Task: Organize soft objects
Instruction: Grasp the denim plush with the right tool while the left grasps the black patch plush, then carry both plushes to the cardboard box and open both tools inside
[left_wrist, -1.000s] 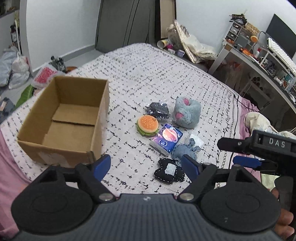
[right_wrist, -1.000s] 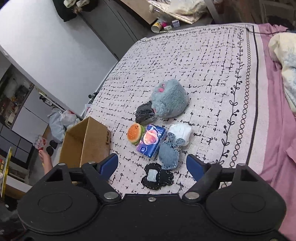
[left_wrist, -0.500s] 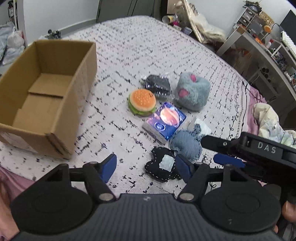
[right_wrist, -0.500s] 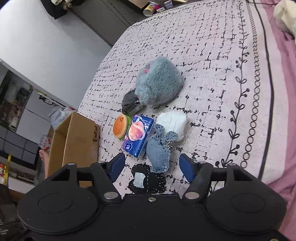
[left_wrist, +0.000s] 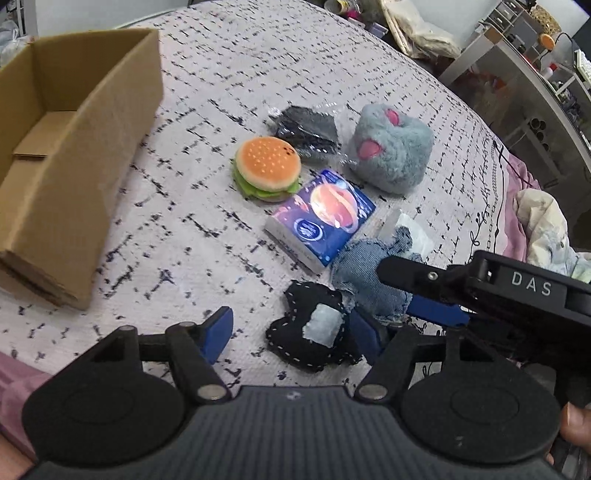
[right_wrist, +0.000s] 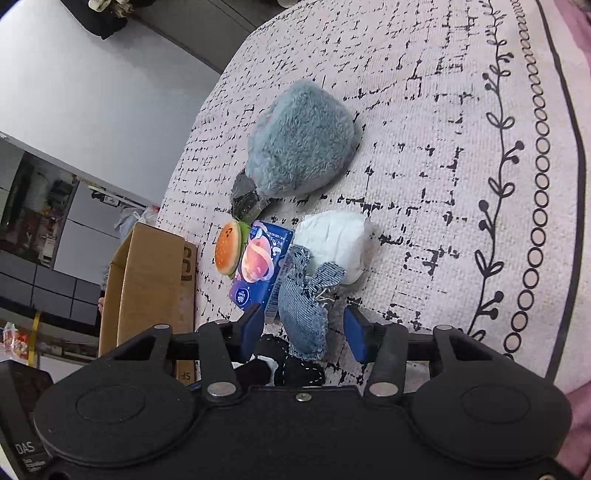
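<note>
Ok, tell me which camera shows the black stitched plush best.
Left wrist view: the black stitched plush lies almost whole between the open left gripper fingers. The right wrist view shows only a sliver behind the right gripper.

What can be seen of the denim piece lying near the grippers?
The denim piece is a small, soft-looking blue pouch with frayed edges and two ear-like flaps. It lies flat on the bedspread, overlapping the white packet, beside the blue tissue pack and the black felt piece. The right gripper straddles it, jaws open.
</note>
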